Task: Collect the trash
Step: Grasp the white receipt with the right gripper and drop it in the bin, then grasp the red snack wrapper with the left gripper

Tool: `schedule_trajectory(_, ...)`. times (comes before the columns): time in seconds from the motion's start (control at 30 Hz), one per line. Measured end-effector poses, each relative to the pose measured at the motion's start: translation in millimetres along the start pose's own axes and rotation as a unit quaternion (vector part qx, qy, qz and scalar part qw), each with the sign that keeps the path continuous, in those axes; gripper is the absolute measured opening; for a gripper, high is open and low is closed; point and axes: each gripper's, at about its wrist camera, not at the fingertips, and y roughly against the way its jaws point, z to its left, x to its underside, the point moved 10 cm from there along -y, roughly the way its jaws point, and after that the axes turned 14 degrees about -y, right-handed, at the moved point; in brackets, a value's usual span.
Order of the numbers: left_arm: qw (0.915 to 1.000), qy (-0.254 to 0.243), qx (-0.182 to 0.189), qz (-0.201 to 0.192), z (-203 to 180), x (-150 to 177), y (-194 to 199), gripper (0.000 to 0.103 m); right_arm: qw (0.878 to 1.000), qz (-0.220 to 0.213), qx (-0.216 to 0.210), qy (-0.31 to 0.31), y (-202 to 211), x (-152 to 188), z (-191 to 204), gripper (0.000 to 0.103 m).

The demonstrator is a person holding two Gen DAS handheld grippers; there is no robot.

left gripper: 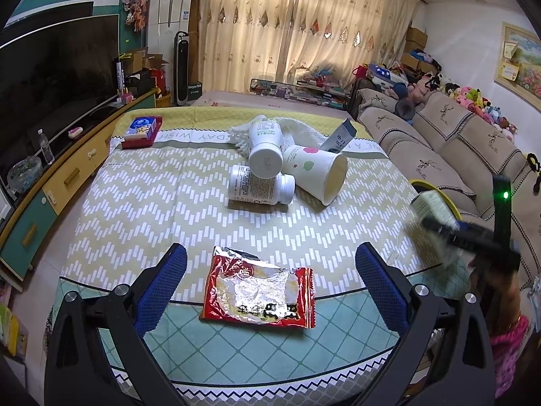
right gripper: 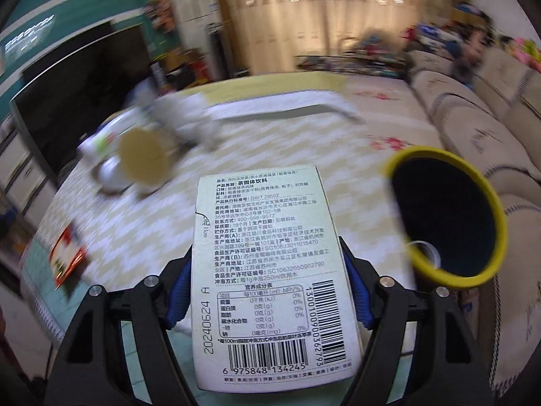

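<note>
Pale green carton point(right gripper: 270, 270), printed with a nutrition table and barcodes, fills the near part of the right wrist view, clamped flat between the blue pads of the right gripper point(right gripper: 268, 284), whose jaws press on its two long edges. Just to its right stands a dark bin with a yellow rim point(right gripper: 399, 165), mouth tilted toward the camera, beside the counter's right edge and in front of the sofa point(right gripper: 473, 128). From the left wrist view the same carton and right gripper point(left gripper: 439, 226) show blurred at the far right, near that yellow rim.

Left gripper point(left gripper: 270, 277) has its jaws wide, one blue pad on either side of a red and silver snack wrapper point(left gripper: 258, 299) lying flat at the near edge of the counter point(left gripper: 152, 203), neither pad touching it. Farther off, mid-counter, two white bottles point(left gripper: 265, 155) and a tipped paper cup point(left gripper: 318, 172) lie together. A blue tissue pack point(left gripper: 143, 128) sits at the far left corner.
</note>
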Motion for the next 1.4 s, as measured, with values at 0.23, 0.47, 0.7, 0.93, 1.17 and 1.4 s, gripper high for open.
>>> schedule_trajectory(0.23,0.9999,-0.007,0.003,0.011,-8,1,-12,0.098,0.995,-0.029,0.057,-0.081,-11,-48,-85,0.07)
schedule_trajectory(0.47,0.9997,-0.011,0.004,0.022,-14,0,-22,0.098,0.983,-0.028,0.114,-0.142,-46,-73,-159,0.07)
schedule_trajectory(0.7,0.9993,-0.015,0.007,0.033,-19,-1,-33,0.098,0.976,-0.016,0.139,-0.166,-72,-77,-188,0.072)
schedule_trajectory(0.93,0.9989,-0.02,0.013,0.041,-24,1,-41,0.098,0.974,-0.026,0.132,-0.18,-61,-77,-189,0.076)
schedule_trajectory(1.17,0.9983,-0.018,0.015,0.053,-22,9,-50,0.098,0.979,-0.054,0.114,-0.16,-22,-53,-158,0.08)
schedule_trajectory(1.4,0.9975,-0.015,0.008,0.068,-12,21,-62,0.098,0.983,-0.059,0.09,-0.147,-1,-26,-127,0.08)
